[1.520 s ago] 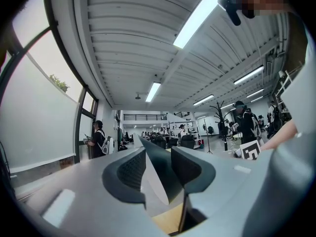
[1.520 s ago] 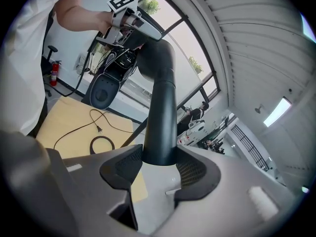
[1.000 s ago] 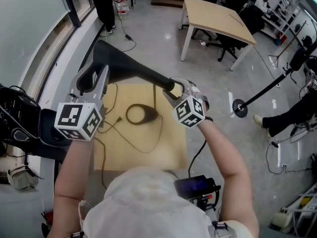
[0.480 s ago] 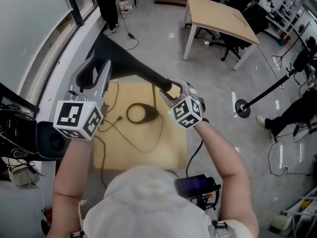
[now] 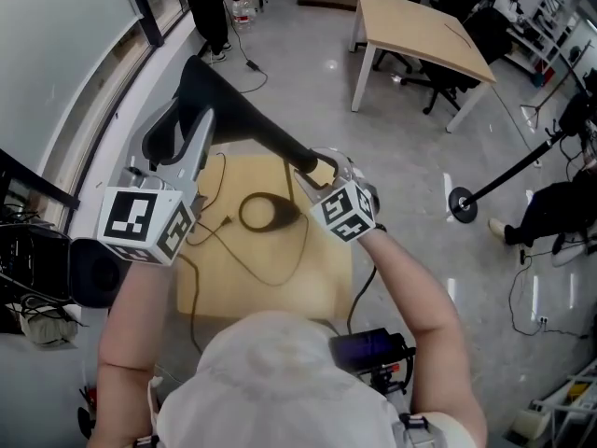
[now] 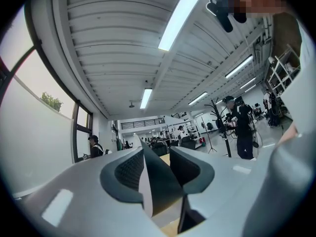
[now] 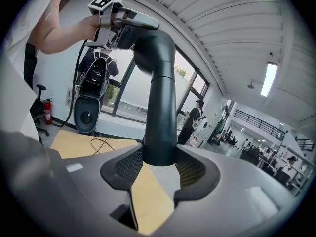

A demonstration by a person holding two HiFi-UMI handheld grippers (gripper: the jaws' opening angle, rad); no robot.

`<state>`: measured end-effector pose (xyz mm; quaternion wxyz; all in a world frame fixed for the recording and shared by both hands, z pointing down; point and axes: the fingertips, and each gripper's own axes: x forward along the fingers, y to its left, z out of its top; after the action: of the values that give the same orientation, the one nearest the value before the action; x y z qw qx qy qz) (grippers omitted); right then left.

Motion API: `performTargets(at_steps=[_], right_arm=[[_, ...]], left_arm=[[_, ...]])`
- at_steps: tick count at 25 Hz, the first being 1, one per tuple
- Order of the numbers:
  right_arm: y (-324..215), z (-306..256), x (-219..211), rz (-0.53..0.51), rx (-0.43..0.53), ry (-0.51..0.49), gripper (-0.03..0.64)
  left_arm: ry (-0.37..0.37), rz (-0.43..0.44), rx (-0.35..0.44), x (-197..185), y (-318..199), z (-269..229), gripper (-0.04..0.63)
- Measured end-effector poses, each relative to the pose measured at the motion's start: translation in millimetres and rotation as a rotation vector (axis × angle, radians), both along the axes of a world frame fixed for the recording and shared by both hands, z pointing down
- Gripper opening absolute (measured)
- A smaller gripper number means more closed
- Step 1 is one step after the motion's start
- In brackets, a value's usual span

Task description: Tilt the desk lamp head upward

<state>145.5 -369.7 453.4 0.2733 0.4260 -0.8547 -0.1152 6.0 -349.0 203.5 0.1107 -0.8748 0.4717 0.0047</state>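
Observation:
A black desk lamp stands on a small wooden table, its oval base near the middle. The lamp arm slants up to the left and ends in the flat lamp head. My left gripper holds that head. In the left gripper view the head's thin edge lies between the pads and touches both, though the jaws have just been opening. My right gripper is shut on the lamp arm lower down, and the black tube fills the gap between its pads.
The lamp's cable loops over the table. A black round device sits at the left by the window wall. Behind stand another wooden table, office chairs and a stand with a round base. People stand at the back.
The left gripper and the lamp head have risen a little, toward the top of the head view. The right gripper has stayed on the lamp arm and rolled slightly.

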Motion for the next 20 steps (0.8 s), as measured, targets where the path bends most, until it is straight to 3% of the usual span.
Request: performTargets(at_steps=[10, 20], right_arm=[[-0.6, 2.5, -0.8, -0.016, -0.011, -0.05, 0.213], [2.9, 8.7, 0.8, -0.058, -0.007, -0.009, 0.221]], left_arm=[[-0.039, -0.025, 0.014, 13.3, 6.5, -3.6, 0.149], [-0.045, -0.02, -0.028, 4.6, 7.7, 4.7, 0.152]])
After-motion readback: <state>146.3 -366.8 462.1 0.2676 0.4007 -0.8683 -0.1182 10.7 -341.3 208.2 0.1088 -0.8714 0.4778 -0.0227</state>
